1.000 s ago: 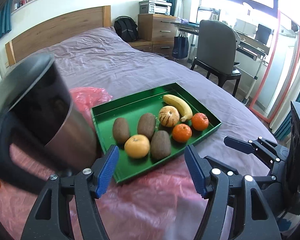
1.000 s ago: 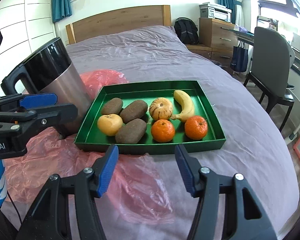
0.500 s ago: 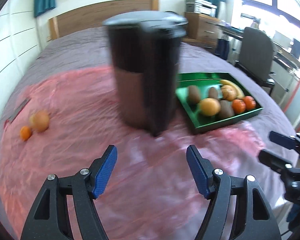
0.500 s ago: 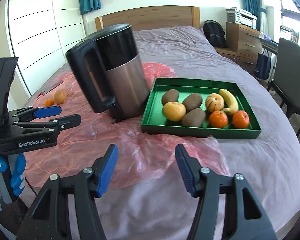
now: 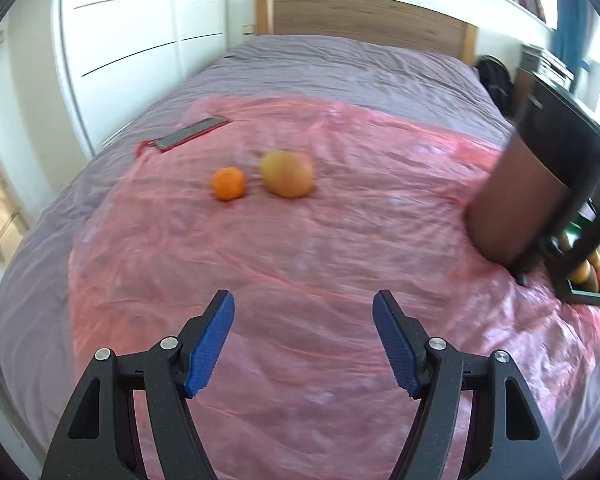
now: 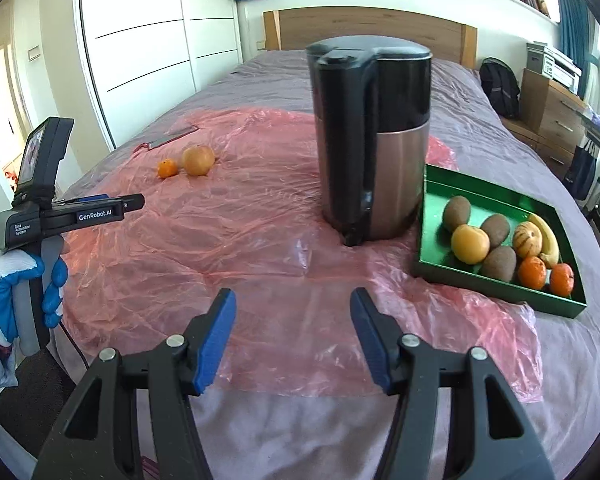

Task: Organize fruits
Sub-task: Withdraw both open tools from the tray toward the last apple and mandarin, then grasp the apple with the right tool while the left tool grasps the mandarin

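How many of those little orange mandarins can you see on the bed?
3. Two mandarins lie in the green tray, at its near right corner. One small mandarin sits loose on the pink plastic sheet, beside a larger yellowish fruit. The kettle may hide more.

The left gripper (image 5: 303, 344) has been swung away from the green tray (image 5: 588, 294), now seen at the frame's right edge, and is aimed toward a small orange (image 5: 228, 183) and a larger yellow-orange fruit (image 5: 287, 173) lying on the pink plastic sheet (image 5: 340, 240). The right gripper (image 6: 293, 338) has been turned leftward, bringing the kettle (image 6: 370, 136) to centre view.
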`<state>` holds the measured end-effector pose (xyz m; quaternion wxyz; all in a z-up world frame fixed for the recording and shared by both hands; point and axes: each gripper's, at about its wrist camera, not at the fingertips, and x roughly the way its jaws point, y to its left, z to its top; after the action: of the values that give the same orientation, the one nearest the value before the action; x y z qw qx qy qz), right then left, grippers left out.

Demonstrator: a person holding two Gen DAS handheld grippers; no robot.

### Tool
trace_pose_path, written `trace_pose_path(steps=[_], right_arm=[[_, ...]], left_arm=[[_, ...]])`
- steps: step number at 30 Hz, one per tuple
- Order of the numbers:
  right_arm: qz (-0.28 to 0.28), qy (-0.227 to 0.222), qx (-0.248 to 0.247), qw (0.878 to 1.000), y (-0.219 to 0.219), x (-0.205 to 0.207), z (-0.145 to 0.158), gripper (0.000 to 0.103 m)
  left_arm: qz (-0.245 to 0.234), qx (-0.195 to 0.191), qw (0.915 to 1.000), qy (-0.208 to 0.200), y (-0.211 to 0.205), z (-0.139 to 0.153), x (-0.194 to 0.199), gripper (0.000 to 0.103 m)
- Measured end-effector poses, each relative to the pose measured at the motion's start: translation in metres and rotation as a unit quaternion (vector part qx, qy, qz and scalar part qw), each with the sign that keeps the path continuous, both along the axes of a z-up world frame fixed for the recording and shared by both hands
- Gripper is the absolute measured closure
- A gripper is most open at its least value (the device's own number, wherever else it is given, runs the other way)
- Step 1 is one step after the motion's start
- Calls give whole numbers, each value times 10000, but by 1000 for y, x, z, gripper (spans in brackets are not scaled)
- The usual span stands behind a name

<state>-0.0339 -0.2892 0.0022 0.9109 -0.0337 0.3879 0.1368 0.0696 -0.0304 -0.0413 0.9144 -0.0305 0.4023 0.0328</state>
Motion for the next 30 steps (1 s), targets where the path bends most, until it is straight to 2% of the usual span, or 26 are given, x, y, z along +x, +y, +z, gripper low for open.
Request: trace_pose_path(steps=[5,10,11,13,14,20,23,30], right_arm=[[302,43,-42,9995,35,16,3,16],[640,62,-79,9979,75,46,7,16],[699,62,-85,9975,82,53,7,16],[827,39,-102,9965,101,71,7,3],[871,23,-89,9962,109,79,7,1],[1139,-51,-27,9935,164,145,-3,0],[1223,-97,27,9924,188,179,-11,0],[1233,25,189,9922,226,244,-46,0]], left_arm=[[381,-110,9992,24,49,-5,9,37],[445,-186,9988,29,92,-7,24,37],[401,-197,9990,20,99,-6,29,37],[274,-247,9993,42,109,-7,40,37],[216,-264,9994,45,115,-7,47,37],[-234,-313,9992,118,130,-17,98,37],[-480,-198,9984,210,129,-28,128,37],[-729,-13,9965,420,126,-59,179,37]])
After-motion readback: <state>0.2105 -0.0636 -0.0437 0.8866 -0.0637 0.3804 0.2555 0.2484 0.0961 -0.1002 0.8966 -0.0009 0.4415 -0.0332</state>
